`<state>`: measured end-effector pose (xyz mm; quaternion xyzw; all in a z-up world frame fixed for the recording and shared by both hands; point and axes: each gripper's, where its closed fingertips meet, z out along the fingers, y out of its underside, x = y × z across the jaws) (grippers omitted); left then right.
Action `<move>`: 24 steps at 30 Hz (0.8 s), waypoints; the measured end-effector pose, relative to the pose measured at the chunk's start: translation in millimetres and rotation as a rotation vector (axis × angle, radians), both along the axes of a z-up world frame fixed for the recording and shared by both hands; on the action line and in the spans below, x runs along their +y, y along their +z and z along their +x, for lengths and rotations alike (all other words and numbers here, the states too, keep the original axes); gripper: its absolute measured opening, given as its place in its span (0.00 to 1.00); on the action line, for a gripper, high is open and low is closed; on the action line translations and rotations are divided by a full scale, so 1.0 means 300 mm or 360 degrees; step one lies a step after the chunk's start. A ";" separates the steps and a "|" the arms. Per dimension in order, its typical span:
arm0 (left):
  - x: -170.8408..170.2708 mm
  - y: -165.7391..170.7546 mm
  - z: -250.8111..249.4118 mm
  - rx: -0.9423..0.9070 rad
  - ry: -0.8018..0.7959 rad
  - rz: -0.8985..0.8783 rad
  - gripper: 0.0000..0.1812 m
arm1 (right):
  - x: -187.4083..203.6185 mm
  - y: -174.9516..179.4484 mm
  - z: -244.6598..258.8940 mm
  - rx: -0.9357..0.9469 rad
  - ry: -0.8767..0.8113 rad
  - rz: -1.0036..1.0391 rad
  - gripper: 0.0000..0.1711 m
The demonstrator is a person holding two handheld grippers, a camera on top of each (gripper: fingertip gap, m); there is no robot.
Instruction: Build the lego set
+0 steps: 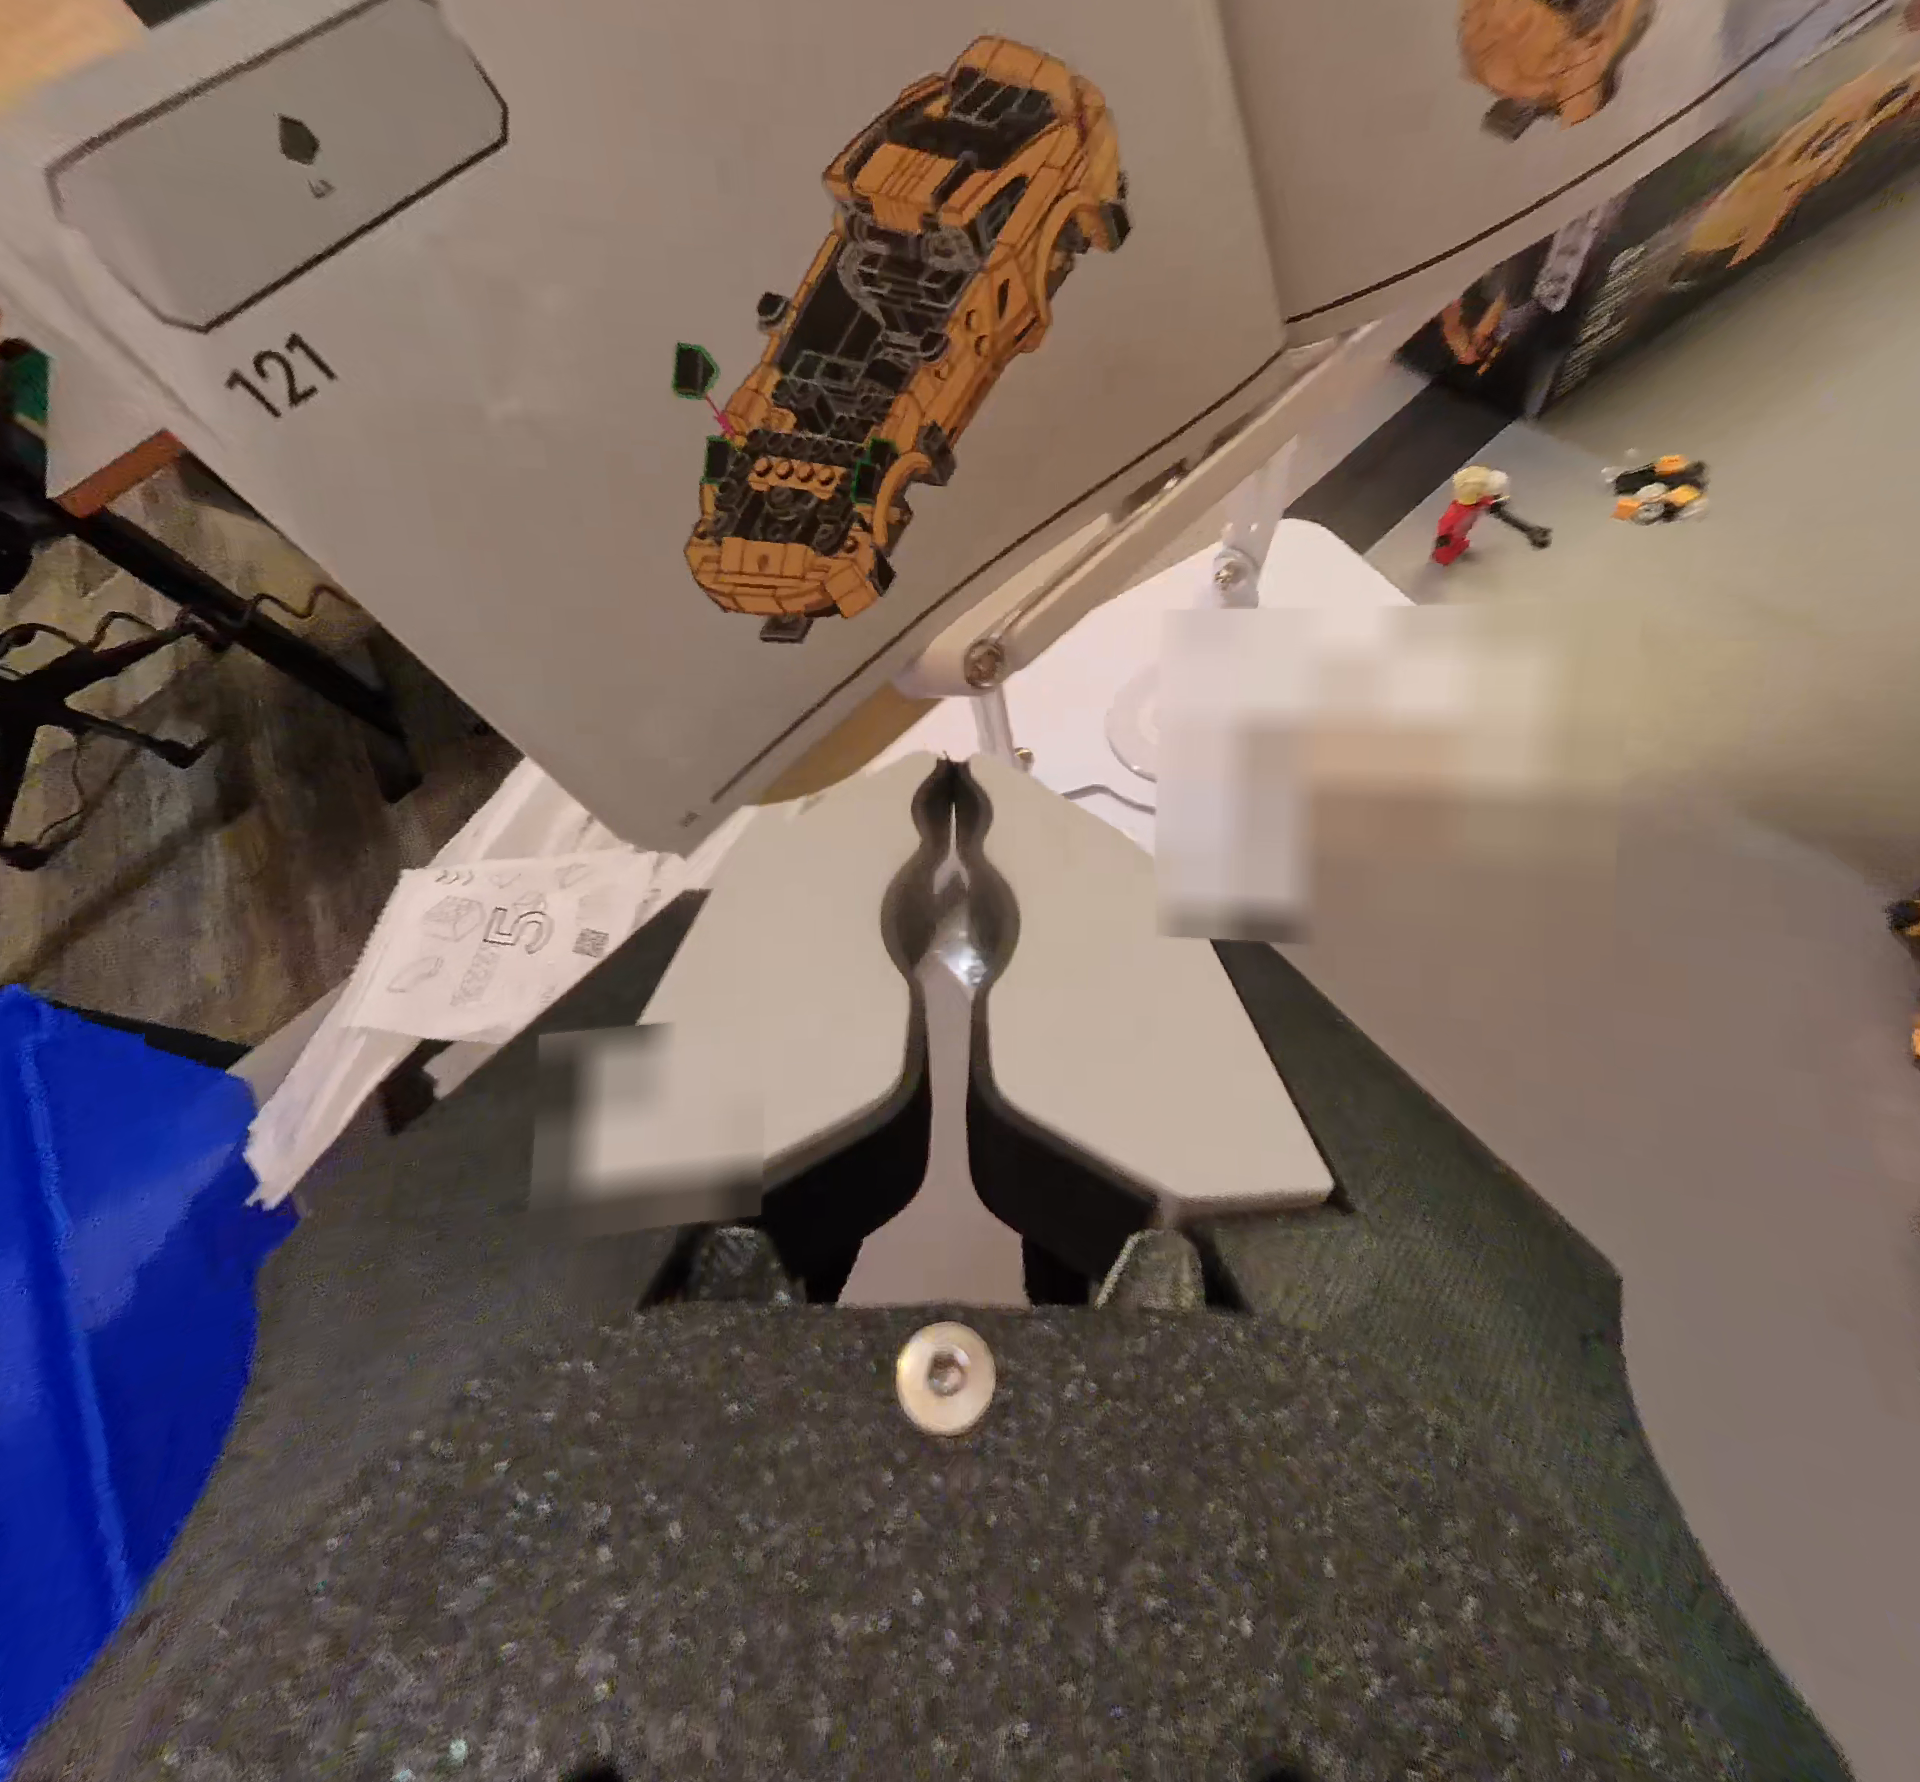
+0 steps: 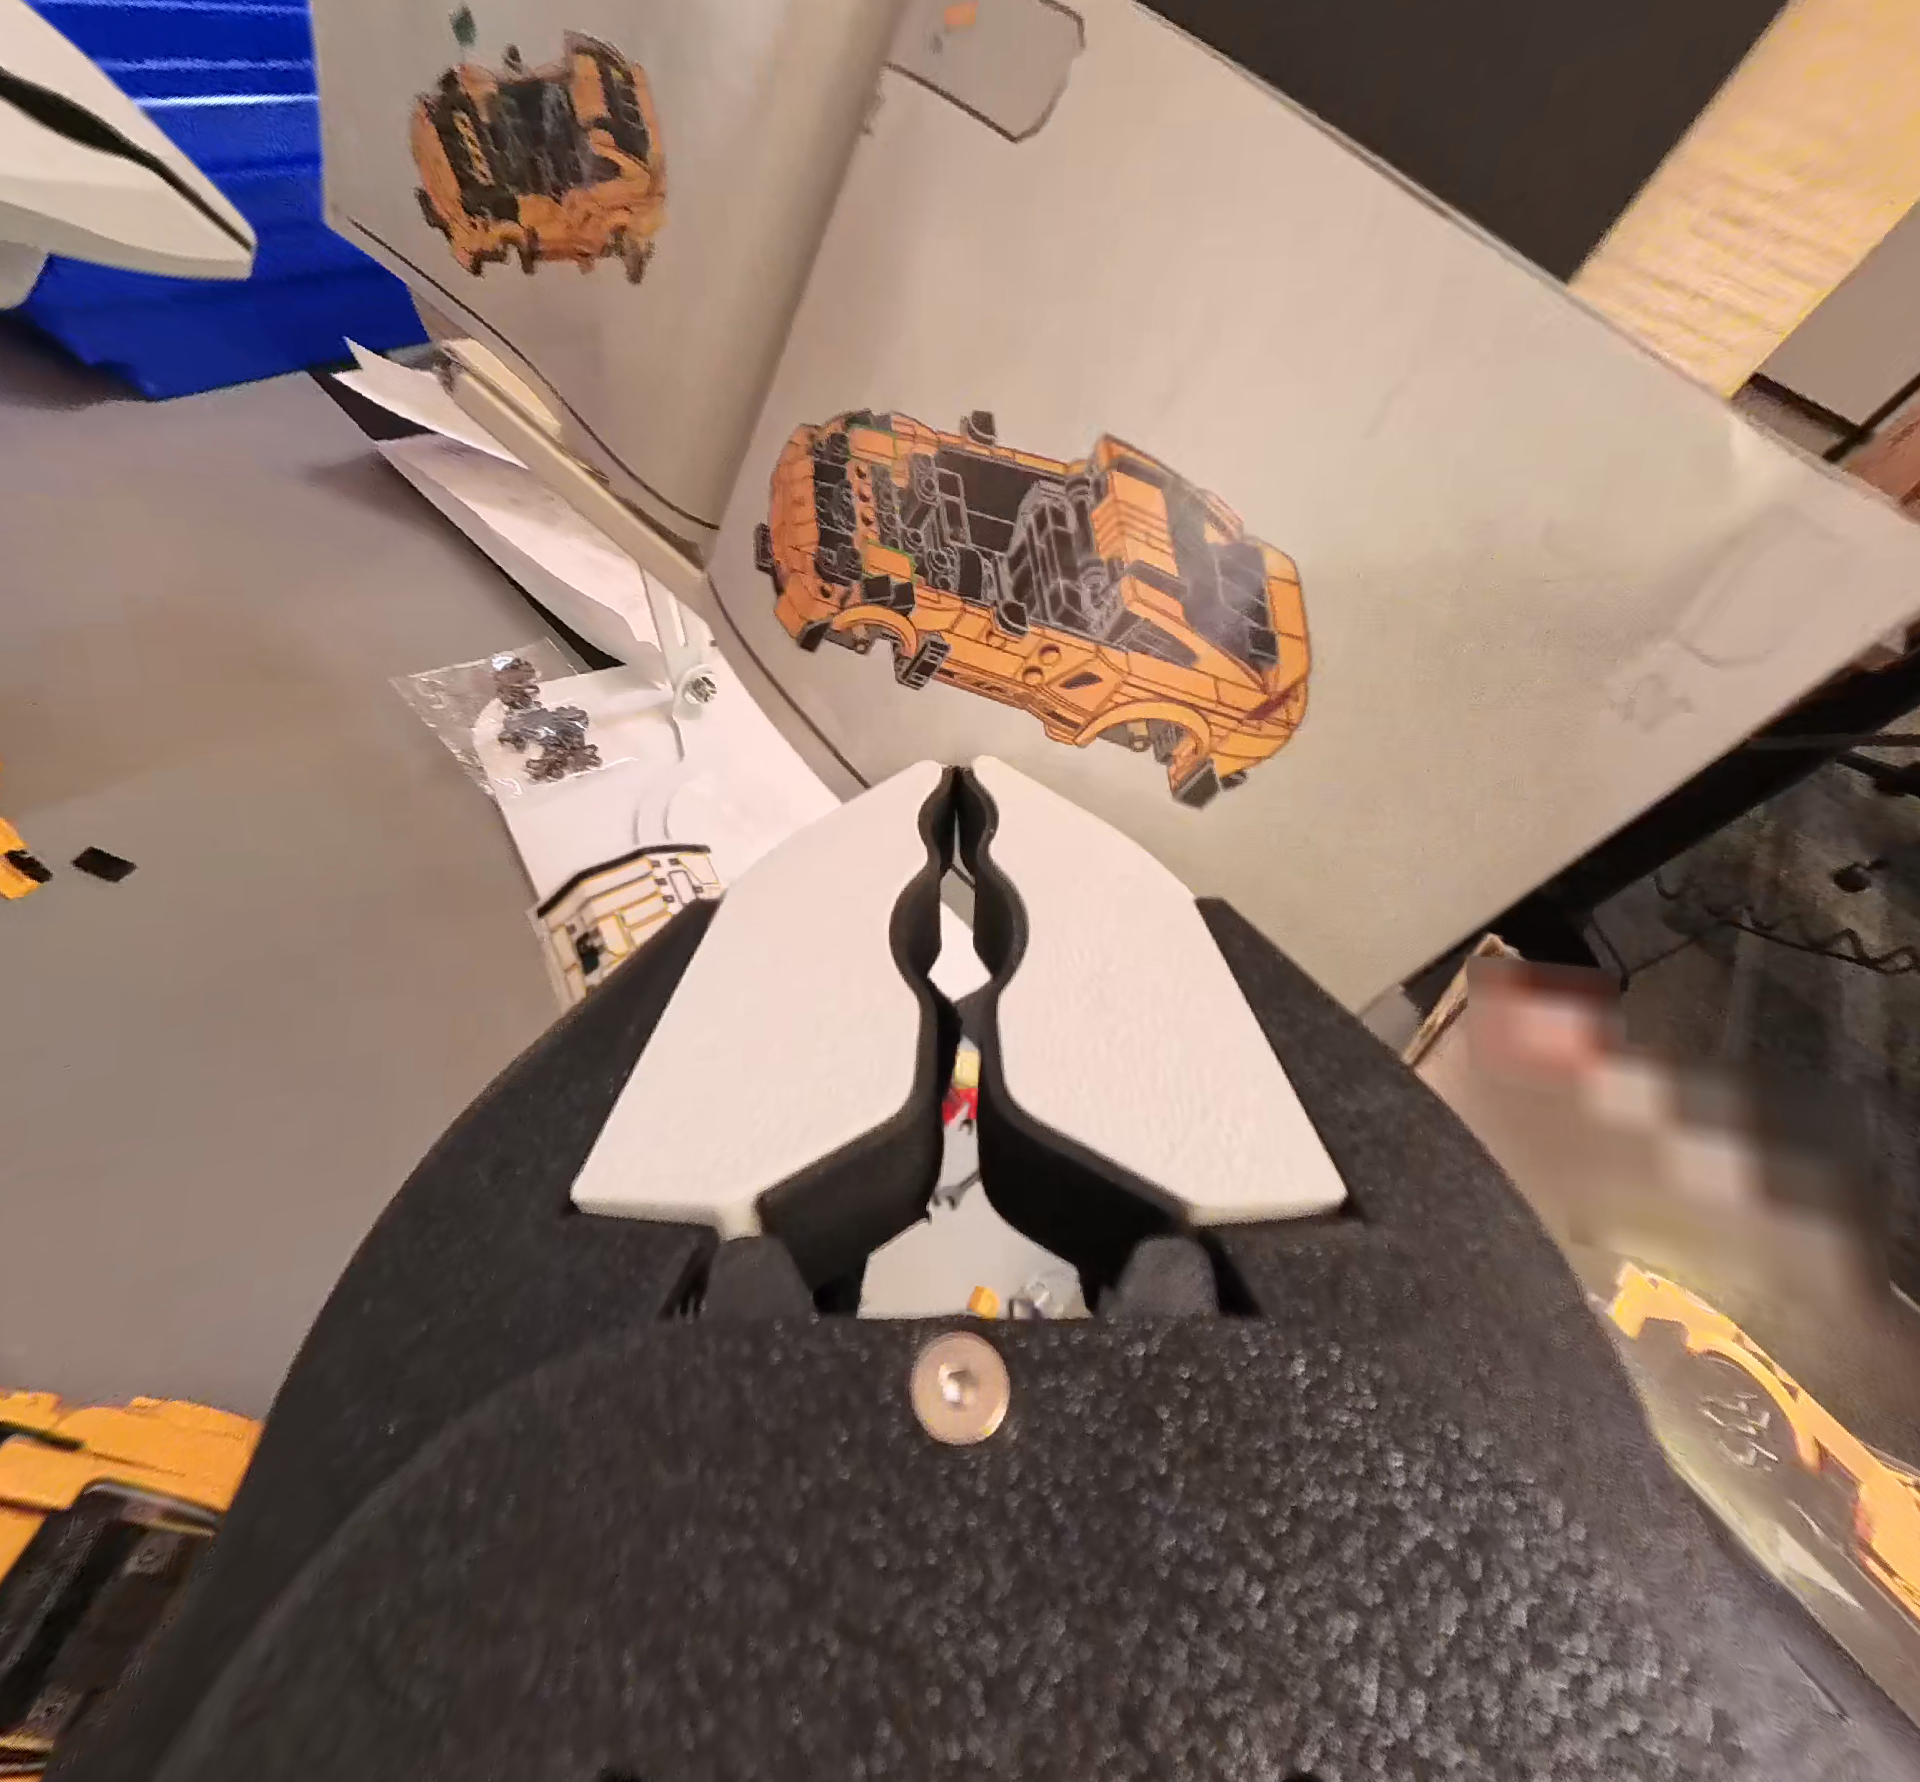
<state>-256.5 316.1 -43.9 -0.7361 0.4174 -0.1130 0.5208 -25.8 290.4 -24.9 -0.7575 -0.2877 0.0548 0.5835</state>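
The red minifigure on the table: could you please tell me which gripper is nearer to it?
Right. The right gripper sits just above the red minifigure, seen through the gap between its fingers; the left gripper has it well off to its right across the table.

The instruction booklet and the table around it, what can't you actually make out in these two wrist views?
- Instruction booklet, right wrist view: motion blur smears the left page's drawing.
- Minifigure, right wrist view: only a sliver shows between the right gripper's shut jaws.
- Clear parts bag, right wrist view: pieces too small to identify.
- Orange and black parts, left wrist view: too small to identify.
- Set box, left wrist view: the booklet covers most of it.
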 end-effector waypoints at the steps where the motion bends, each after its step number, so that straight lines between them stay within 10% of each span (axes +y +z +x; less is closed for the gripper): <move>1: -0.025 0.000 0.004 -0.0046 -0.0017 -0.0005 0.00 | -0.010 0.006 -0.013 0.0004 0.0005 0.0015 0.00; 16: -0.449 -0.200 0.079 -0.0296 -0.0368 -0.0318 0.00 | -0.068 0.050 -0.029 -0.0061 -0.0125 0.0265 0.01; 24: -0.263 -0.052 0.249 -0.0137 -0.0409 -0.0064 0.00 | 0.158 0.015 0.182 -0.0274 -0.0331 0.0216 0.00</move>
